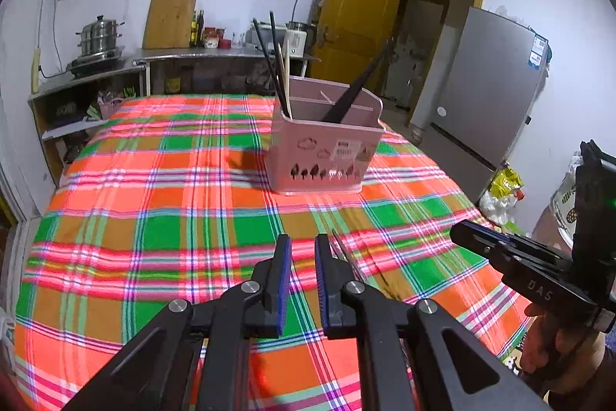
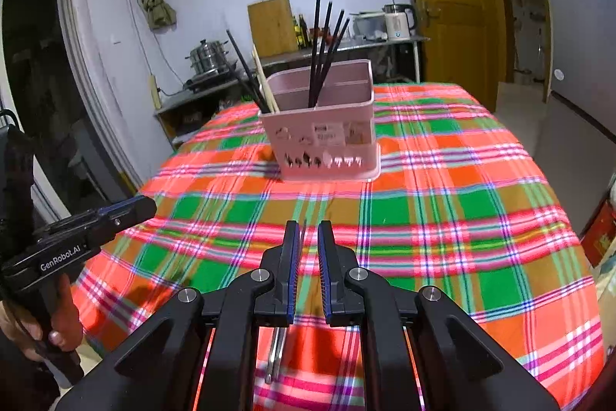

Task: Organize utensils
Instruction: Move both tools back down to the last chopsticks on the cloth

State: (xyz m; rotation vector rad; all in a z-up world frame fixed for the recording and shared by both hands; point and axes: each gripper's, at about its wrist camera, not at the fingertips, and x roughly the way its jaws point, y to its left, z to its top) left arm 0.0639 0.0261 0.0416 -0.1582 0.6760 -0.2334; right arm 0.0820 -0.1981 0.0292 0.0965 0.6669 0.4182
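A pink utensil holder (image 1: 325,145) stands on the plaid tablecloth (image 1: 173,237); it also shows in the right wrist view (image 2: 327,137). Black chopsticks (image 2: 323,52) and a pale wooden pair (image 2: 265,83) stand in it. A metal utensil (image 2: 276,353) lies on the cloth under my right gripper (image 2: 309,237), its thin tip (image 2: 303,234) showing between the slightly parted pads. In the left wrist view the same utensil (image 1: 346,257) lies just right of my left gripper (image 1: 302,249), which is open and empty. The right gripper's side (image 1: 500,253) shows at the right.
A counter (image 1: 215,54) with a steamer pot (image 1: 98,35), bottles and a kettle (image 2: 398,20) stands behind the table. A grey fridge (image 1: 485,95) and a yellow door (image 1: 354,6) are at the right. The left gripper body (image 2: 88,234) is at the table's left edge.
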